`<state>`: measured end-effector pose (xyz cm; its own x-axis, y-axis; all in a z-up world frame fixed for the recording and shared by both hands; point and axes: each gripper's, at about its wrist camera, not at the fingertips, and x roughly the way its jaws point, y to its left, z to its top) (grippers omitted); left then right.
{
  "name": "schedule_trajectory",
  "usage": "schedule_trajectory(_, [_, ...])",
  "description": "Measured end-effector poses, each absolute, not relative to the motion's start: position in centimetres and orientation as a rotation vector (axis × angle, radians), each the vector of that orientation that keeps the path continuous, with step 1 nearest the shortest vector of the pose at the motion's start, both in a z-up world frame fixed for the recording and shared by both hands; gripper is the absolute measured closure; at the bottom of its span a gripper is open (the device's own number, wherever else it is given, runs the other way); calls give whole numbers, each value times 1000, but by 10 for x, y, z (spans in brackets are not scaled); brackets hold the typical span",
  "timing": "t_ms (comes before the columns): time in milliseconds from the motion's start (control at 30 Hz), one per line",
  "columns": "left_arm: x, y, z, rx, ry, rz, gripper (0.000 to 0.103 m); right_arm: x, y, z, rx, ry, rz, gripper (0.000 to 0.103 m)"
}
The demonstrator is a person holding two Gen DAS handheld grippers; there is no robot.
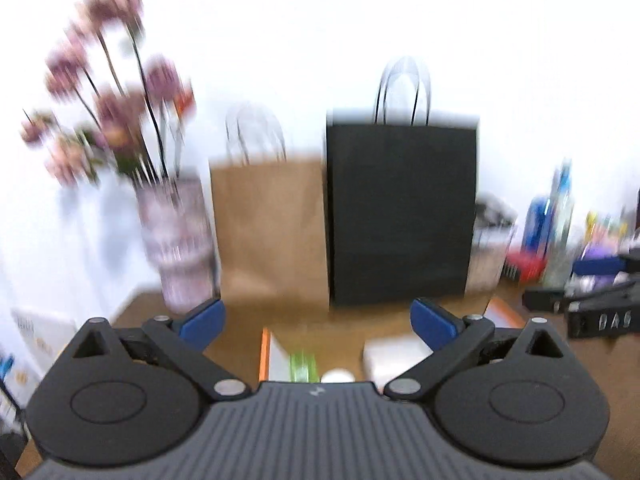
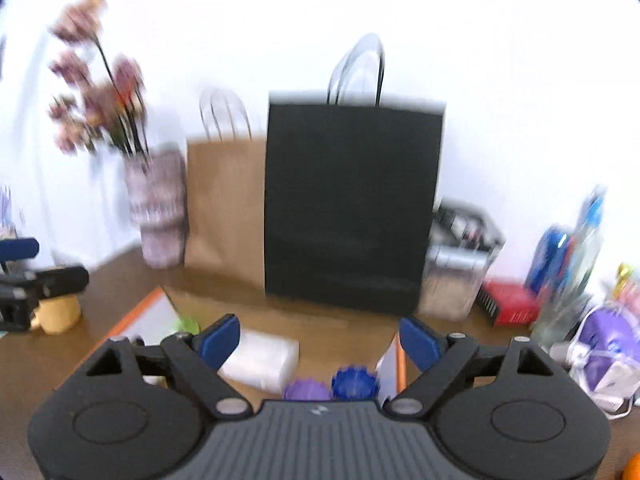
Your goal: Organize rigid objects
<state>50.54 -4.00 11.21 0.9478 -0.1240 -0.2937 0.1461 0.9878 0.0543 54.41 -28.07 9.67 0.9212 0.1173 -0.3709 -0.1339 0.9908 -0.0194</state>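
Both views are motion-blurred. My left gripper (image 1: 318,326) is open and empty above the brown table (image 1: 344,320). Below it lie an orange-edged white tray (image 1: 276,354), a green object (image 1: 302,364), a small white round object (image 1: 336,376) and a white block (image 1: 394,354). My right gripper (image 2: 320,340) is open and empty. Below it lie the white block (image 2: 262,360), a purple toothed disc (image 2: 306,390) and a blue toothed disc (image 2: 354,382). The left gripper shows at the left edge of the right wrist view (image 2: 24,276), the right gripper at the right edge of the left wrist view (image 1: 600,312).
A black paper bag (image 1: 402,212) (image 2: 352,200) and a brown paper bag (image 1: 270,232) (image 2: 226,204) stand against the white wall. A vase of pink flowers (image 1: 178,244) stands left. A grey box (image 2: 460,272), red box (image 2: 510,304), bottles (image 2: 568,248) and a yellow cup (image 2: 58,314) sit around.
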Motion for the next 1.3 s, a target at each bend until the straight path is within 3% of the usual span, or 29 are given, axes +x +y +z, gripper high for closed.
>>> schedule_trajectory(100, [465, -37, 110, 27, 154, -125, 1, 489, -280, 89, -48, 156, 130, 1])
schedule_trajectory(233, [425, -36, 98, -34, 82, -135, 1, 440, -278, 79, -54, 0, 122, 0])
schedule_trajectory(900, [299, -31, 90, -16, 73, -206, 0, 315, -262, 62, -49, 35, 148, 0])
schedule_trajectory(1300, [155, 2, 38, 10, 148, -211, 0, 176, -267, 17, -7, 159, 191, 0])
